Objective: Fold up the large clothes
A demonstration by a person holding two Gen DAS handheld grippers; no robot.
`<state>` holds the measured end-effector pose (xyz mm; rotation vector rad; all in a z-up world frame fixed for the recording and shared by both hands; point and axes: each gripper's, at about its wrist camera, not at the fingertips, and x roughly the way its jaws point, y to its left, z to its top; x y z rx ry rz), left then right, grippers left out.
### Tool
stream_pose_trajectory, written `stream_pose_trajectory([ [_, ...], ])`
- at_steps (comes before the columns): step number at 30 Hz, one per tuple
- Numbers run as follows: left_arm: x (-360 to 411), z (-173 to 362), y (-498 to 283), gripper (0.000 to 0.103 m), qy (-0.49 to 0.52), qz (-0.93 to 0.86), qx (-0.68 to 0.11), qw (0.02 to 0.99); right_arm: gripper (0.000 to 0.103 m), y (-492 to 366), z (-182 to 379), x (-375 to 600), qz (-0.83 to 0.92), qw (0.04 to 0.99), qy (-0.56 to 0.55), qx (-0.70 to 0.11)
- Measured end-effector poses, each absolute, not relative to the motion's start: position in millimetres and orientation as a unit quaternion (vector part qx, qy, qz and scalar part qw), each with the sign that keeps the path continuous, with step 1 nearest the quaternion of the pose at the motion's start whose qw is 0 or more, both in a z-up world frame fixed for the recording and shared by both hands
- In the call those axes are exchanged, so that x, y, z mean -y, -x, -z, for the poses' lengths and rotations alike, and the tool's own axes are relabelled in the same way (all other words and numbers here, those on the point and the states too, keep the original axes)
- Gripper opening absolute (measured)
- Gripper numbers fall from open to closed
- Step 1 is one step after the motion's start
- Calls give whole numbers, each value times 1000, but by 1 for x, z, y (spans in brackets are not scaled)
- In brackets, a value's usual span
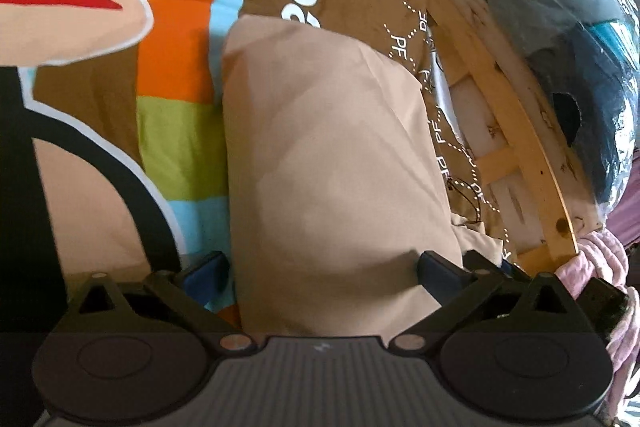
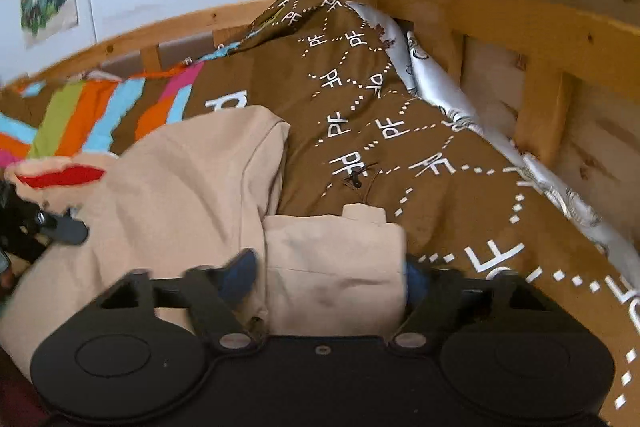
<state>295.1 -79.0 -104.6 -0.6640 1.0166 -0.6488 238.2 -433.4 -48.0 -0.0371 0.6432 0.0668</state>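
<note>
The left gripper point(image 1: 324, 267) is spread wide, a folded beige cotton garment point(image 1: 328, 155) lying between and ahead of its blue fingers point(image 1: 436, 269); the right gripper point(image 2: 332, 273) also stands released, straddling the garment's folded sleeve point(image 2: 334, 267) on the brown patterned bed cover point(image 2: 400, 115); a wooden bed frame point(image 2: 540, 39) rises to its right.

wooden bed frame point(image 2: 520, 23), brown patterned bedspread point(image 2: 380, 115) over it, beige garment point(image 1: 332, 155) on top
</note>
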Motion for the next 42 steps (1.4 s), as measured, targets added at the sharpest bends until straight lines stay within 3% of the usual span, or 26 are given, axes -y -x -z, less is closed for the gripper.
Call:
stream_pose_trajectory([
  [3, 81, 101, -297, 91, 302, 293, -473, 774, 41, -235, 49, 436, -32, 949, 6, -314],
  [6, 85, 92, -294, 80, 286, 275, -473, 787, 29, -232, 50, 431, -45, 946, -5, -320],
  [10, 97, 70, -283, 66, 242, 270, -466, 807, 24, -223, 42, 409, -65, 952, 1, -298],
  [15, 95, 45, -274, 54, 221, 272, -438, 828, 22, -221, 13, 382, -101, 962, 1, -255],
  [22, 56, -3, -276, 53, 177, 240, -358, 885, 22, -253, -23, 330, -164, 969, 5, -187],
  [27, 3, -22, -301, 54, 150, 183, -348, 907, 22, -303, -21, 280, -212, 960, 0, -182],
  [34, -38, 34, -341, 59, 134, 116, -417, 892, 29, -367, 42, 252, -189, 942, -13, -277],
  [42, -44, 51, -339, 67, 158, 88, -411, 893, 42, -368, 50, 273, -150, 947, -20, -284],
])
